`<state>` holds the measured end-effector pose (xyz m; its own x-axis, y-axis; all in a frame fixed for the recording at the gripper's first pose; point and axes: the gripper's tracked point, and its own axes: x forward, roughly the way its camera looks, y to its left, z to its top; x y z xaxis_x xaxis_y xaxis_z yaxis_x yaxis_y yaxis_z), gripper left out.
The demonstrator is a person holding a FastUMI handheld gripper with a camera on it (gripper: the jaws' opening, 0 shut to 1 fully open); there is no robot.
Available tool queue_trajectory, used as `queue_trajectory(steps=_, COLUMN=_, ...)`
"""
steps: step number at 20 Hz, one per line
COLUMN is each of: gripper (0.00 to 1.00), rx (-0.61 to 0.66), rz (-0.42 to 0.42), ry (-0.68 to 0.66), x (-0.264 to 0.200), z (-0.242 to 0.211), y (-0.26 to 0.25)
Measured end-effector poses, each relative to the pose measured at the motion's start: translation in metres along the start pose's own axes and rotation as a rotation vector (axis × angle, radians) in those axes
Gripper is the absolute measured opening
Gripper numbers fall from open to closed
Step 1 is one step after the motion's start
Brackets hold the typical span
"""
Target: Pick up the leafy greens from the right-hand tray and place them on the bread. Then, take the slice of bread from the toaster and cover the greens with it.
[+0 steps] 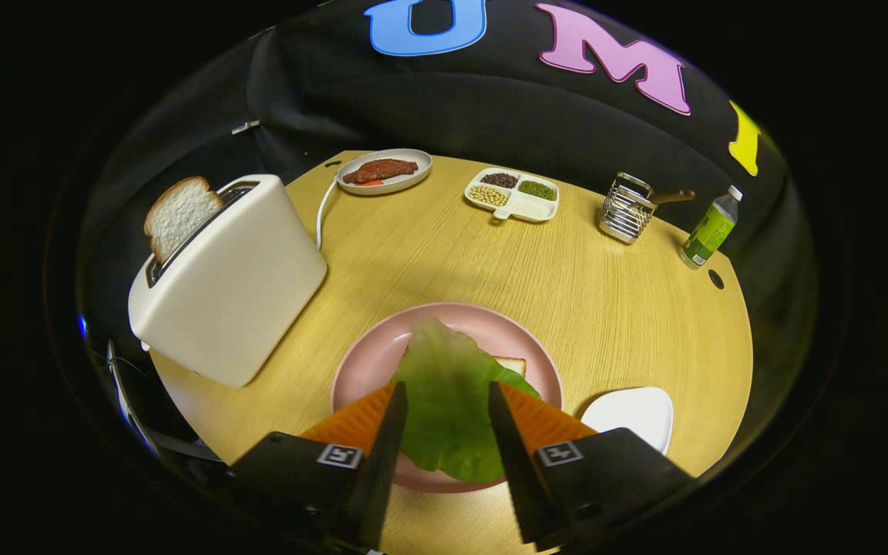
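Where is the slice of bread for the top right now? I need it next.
In the gripper view, the bread slice stands in the slot of the white toaster, beyond the open gripper and beside the pink plate.

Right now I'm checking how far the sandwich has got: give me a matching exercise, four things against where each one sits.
Things:
1. lettuce leaf
2. bread slice
3. meat
4. bottle

Places:
A. oval dish at the table's far side
B. toaster slot
C. pink plate, between the open fingers
D. beside the wire rack

Pairs: 1-C, 2-B, 3-A, 4-D
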<state>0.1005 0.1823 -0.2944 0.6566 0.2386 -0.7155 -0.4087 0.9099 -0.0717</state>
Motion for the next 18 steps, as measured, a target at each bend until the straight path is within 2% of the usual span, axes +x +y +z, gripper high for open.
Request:
queue_trajectory(steps=1, gripper=0.77, rx=-0.002, rz=0.008, ry=-0.009, x=-0.003, z=0.003, y=0.003)
queue_trajectory(steps=2, gripper=0.97, rx=-0.007, rz=0.012, ry=-0.020, x=-0.007, z=0.006, y=0.004)
queue_trajectory(steps=3, gripper=1.00, rx=-0.009, rz=0.014, ry=-0.031, x=-0.013, z=0.010, y=0.006)
queue_trajectory(steps=12, gripper=0.99, rx=0.025, rz=0.092, ry=-0.235, x=-0.082, z=0.097, y=0.052)
queue_trajectory(steps=18, gripper=0.99, rx=-0.012, rz=0.186, ry=-0.347, x=-0.117, z=0.154, y=0.112)
